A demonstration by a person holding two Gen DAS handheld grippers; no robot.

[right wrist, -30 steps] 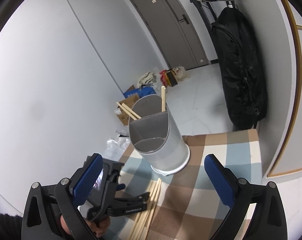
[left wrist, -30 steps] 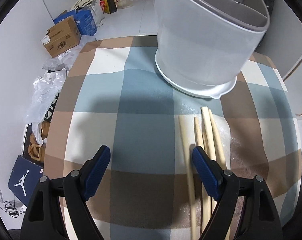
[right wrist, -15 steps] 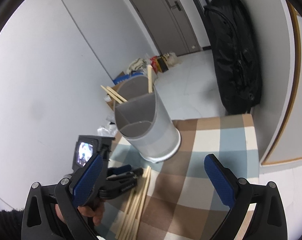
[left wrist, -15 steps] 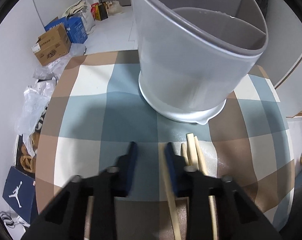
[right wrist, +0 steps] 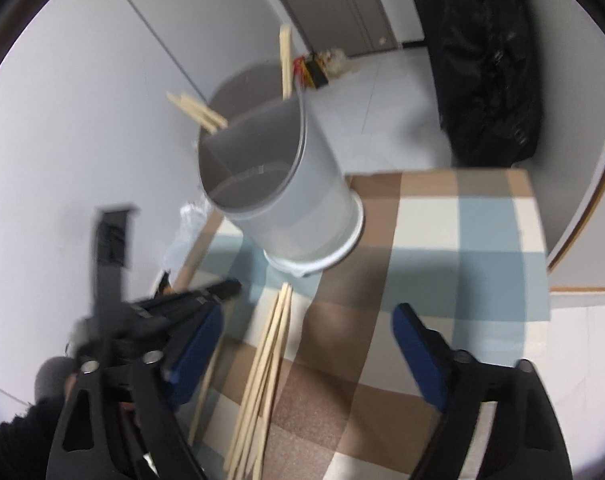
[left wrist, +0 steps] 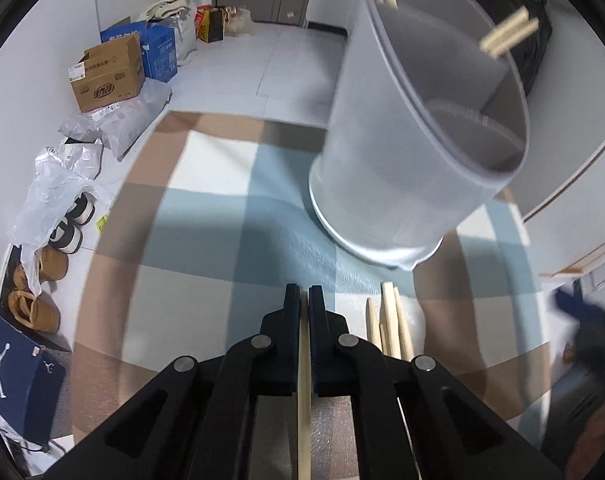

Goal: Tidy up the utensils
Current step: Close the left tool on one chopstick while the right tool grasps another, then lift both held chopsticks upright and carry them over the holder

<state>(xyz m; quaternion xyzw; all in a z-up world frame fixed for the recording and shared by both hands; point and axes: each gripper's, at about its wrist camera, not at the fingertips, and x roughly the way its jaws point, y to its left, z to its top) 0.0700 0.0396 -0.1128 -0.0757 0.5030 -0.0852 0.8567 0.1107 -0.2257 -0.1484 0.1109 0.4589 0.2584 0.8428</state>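
My left gripper is shut on one wooden chopstick that runs back between its fingers, just above the checked tablecloth. Several loose chopsticks lie to its right; they also show in the right wrist view. The grey divided utensil holder stands beyond, with chopsticks sticking out of its far compartment. In the right wrist view the holder is ahead and the left gripper is at lower left. My right gripper is open and empty above the loose chopsticks.
The table's left edge drops to a floor with cardboard boxes, plastic bags, shoes and a blue shoebox. A black bag hangs at the right wall. A grey door is at the back.
My left gripper has closed from wide open onto one chopstick and lifted toward the holder. My right gripper has dropped lower and closer to the loose chopsticks, still open.
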